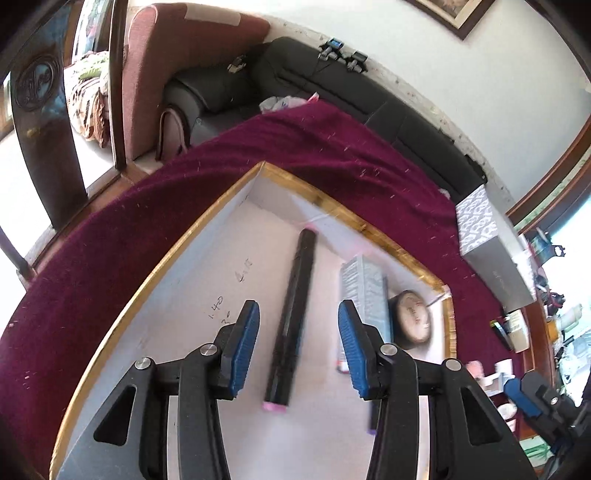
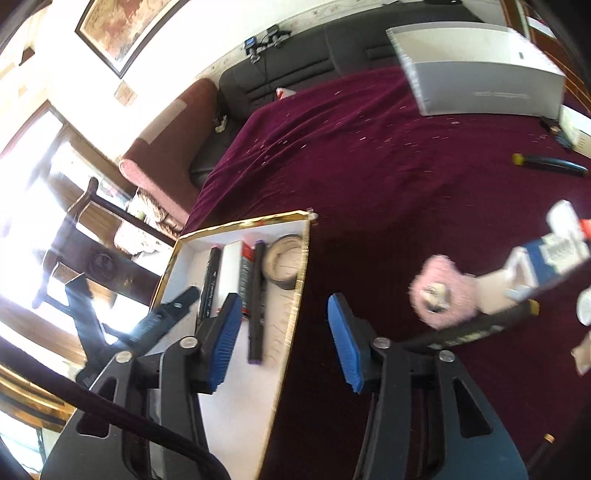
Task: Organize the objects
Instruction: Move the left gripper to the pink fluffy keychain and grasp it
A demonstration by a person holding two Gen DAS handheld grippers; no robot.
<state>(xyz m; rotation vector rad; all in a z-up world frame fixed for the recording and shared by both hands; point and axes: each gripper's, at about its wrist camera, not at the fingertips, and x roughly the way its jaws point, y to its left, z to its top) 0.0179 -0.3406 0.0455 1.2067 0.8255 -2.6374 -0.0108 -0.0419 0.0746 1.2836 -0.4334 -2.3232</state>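
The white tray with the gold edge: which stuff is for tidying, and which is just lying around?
For the job:
- tray
- black markers in it
- round tin in it
- pink fluffy thing on the cloth
- yellow-capped marker

Just lying about:
- grey box
- sofa
- picture frame

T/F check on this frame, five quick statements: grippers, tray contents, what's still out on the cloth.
1. The left gripper holds the pink-capped marker. False: its jaws are open and the marker lies in the tray.
2. The right gripper is open and empty. True.
3. A round tin lies in the tray. True.
4. The tray stands on bare wood. False: it stands on a maroon cloth.
5. A yellow-capped marker lies on the cloth outside the tray. True.
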